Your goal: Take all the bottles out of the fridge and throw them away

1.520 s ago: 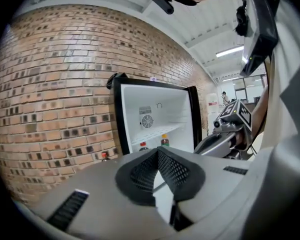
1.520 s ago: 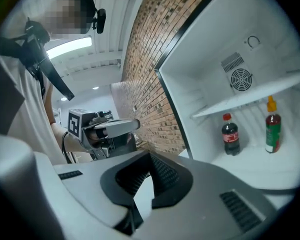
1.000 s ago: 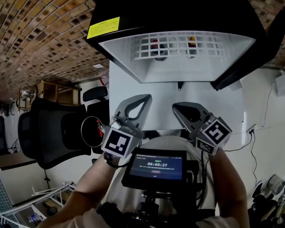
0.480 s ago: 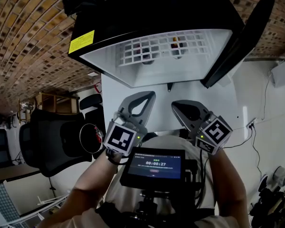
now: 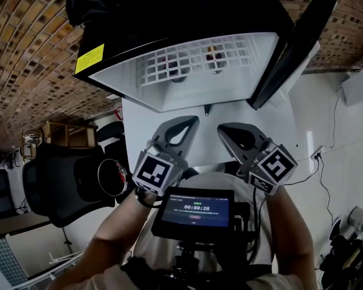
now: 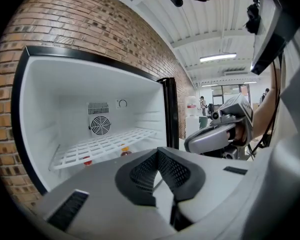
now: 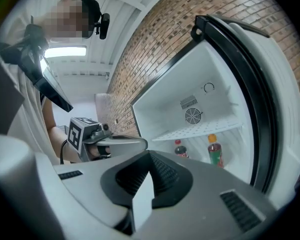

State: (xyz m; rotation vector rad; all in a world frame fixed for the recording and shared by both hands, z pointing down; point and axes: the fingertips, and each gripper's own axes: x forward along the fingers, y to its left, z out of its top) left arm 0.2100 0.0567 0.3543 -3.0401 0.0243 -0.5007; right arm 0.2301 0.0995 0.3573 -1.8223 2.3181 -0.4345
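Both tongs are clenched on nothing: the left gripper (image 6: 158, 159) and the right gripper (image 7: 149, 159) show their jaws pressed together, side by side before the open fridge (image 7: 225, 94). The bottles lie ahead of both tips, well apart from them, standing upright under the wire shelf (image 7: 200, 130). The orange-capped bottle (image 7: 215, 153) sits ahead and right of the right gripper's jaw line, with the red-capped bottle (image 7: 179, 149) just left of it. Neither hand looks clearly nearer, though the right one has the plainer line; either must unclench before closing across an upright body
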